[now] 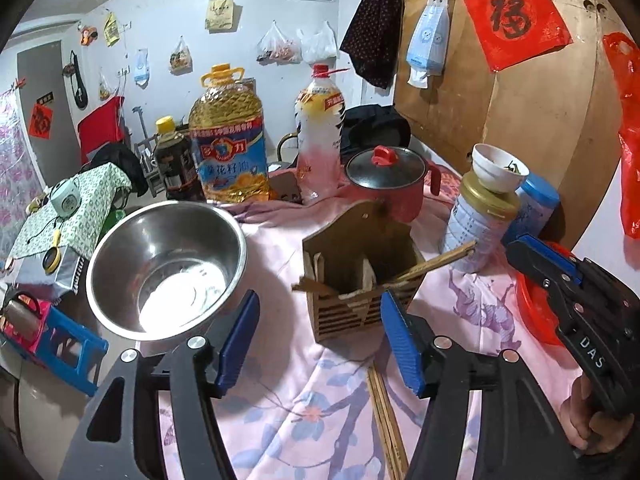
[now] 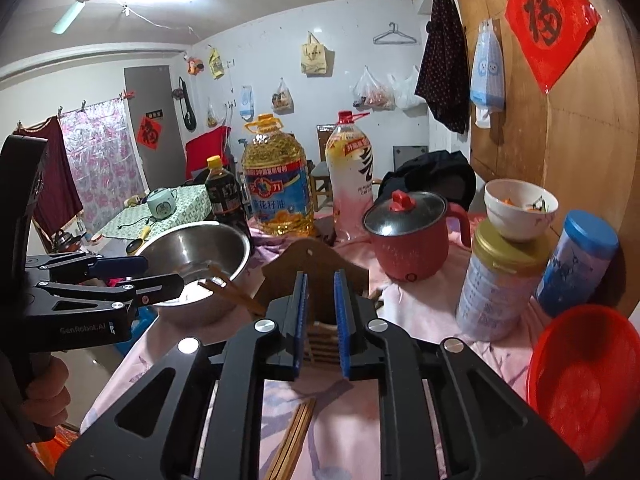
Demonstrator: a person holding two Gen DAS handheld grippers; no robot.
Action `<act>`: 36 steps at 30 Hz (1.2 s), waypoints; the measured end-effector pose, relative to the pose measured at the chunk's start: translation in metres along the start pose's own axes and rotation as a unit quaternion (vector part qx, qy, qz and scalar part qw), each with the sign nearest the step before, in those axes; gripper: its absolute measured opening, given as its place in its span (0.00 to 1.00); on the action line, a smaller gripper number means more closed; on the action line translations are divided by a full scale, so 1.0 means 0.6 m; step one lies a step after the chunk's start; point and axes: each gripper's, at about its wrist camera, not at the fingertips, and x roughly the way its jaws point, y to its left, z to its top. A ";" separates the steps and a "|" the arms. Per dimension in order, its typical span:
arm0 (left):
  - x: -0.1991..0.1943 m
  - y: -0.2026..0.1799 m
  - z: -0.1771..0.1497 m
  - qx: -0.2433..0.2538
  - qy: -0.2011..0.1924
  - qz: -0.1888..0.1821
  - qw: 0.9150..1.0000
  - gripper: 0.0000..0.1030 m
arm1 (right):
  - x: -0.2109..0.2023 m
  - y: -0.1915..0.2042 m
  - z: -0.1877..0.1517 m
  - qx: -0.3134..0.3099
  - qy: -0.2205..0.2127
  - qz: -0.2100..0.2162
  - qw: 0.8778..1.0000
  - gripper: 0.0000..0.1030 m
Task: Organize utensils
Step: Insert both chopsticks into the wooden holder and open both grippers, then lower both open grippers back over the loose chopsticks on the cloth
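At the near edge of the cloth-covered table, a bundle of loose chopsticks lies flat, not yet put away, while the wooden utensil holder just behind already has several chopsticks leaning out of it; the job looks partly done, with the loose bundle left to collect. The left gripper hangs above the holder with its jaws wide apart and nothing between them. The right gripper has its jaws only slightly parted, also empty. A steel bowl crowds the holder toward the left edge, a tin with a white bowl on top stands toward the right, and a red pot sits behind, so any approach is hemmed in.
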 end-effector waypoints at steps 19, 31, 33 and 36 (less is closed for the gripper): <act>0.003 0.008 -0.072 -0.006 0.024 0.040 0.999 0.82 | -0.021 0.015 -0.058 0.006 0.028 -0.005 1.000 0.34; 0.040 0.019 -0.166 -0.011 0.083 0.042 0.996 0.82 | -0.014 0.012 -0.137 0.018 0.084 -0.006 0.996 0.35; 0.044 0.021 -0.181 -0.013 0.091 0.041 0.995 0.82 | -0.013 0.012 -0.152 0.019 0.095 -0.007 0.995 0.35; 0.050 0.022 -0.205 -0.016 0.106 0.038 0.994 0.82 | -0.012 0.011 -0.169 0.021 0.109 -0.006 0.994 0.35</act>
